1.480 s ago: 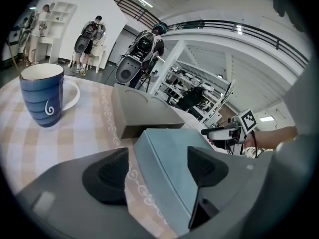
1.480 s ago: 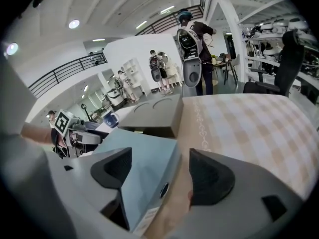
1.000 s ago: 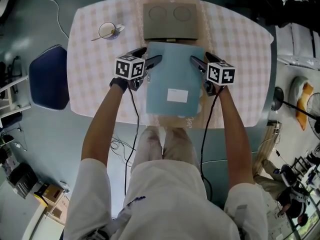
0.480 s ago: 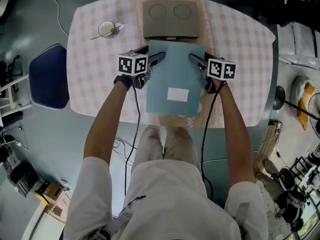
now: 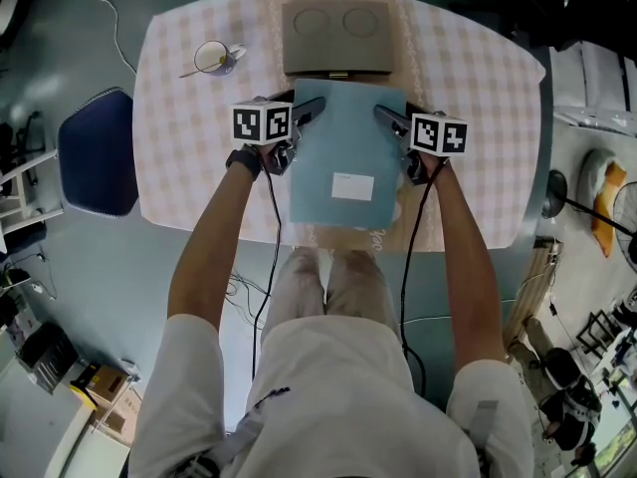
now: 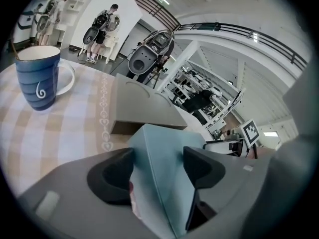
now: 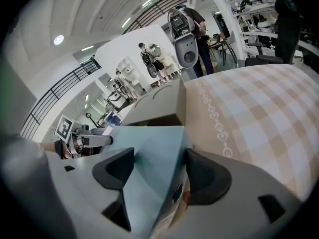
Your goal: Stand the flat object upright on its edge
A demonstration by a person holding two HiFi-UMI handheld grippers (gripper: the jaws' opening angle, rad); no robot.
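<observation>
As your left gripper (image 6: 158,166) and right gripper (image 7: 155,171) have just been closing, each clamps a side edge of the flat blue box (image 5: 348,152) at the middle of the table (image 5: 189,152) | handling: likely light, stiff, smooth, could slip | hold: both long edges, near far corners.

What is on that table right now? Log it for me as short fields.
held thing: blue box, broad face up, not yet on its edge
left gripper: shut on its left side; jaws have just been closing
right gripper: shut on its right side; jaws have just been closing
behind it: grey box
far left: mug
surface: table, checked cloth
</observation>
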